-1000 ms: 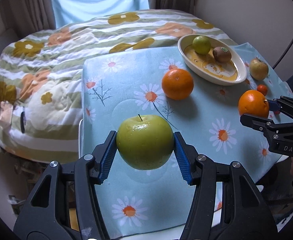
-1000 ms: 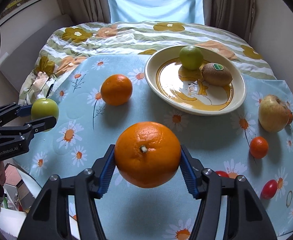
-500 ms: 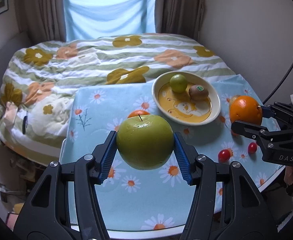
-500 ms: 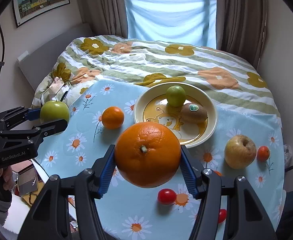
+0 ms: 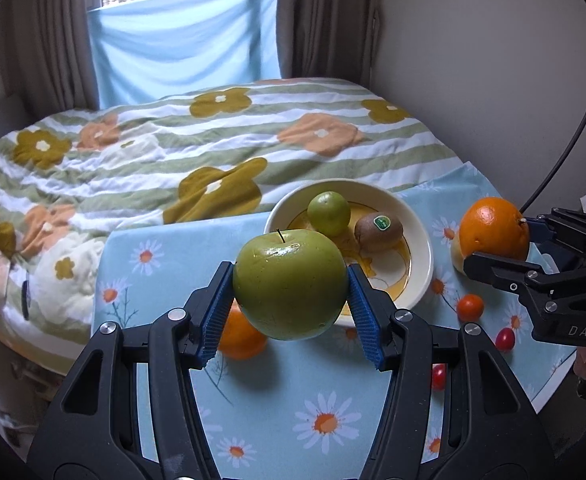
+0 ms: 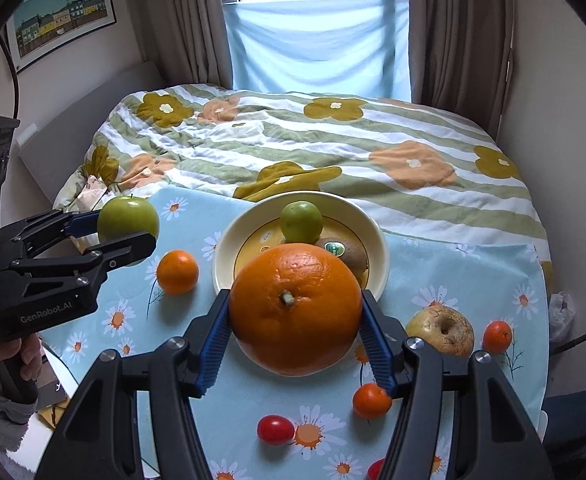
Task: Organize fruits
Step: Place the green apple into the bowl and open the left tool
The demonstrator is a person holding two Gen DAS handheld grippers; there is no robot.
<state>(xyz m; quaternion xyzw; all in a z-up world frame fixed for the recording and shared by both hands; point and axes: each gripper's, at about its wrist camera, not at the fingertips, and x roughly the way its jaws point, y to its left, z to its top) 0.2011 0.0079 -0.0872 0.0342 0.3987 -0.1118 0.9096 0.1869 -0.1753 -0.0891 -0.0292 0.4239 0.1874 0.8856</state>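
Note:
My left gripper is shut on a green apple and holds it above the table, left of the cream bowl. It also shows in the right wrist view. My right gripper is shut on a large orange, held above the table in front of the bowl; the orange also shows in the left wrist view. The bowl holds a small green fruit and a kiwi.
On the daisy tablecloth lie a smaller orange, a yellowish apple, small tangerines and cherry tomatoes. A bed with a flowered quilt is behind the table. A wall is on the right.
Both grippers have risen and pulled back with their fruit, so the table looks farther below. The bowl and loose fruit have not moved.

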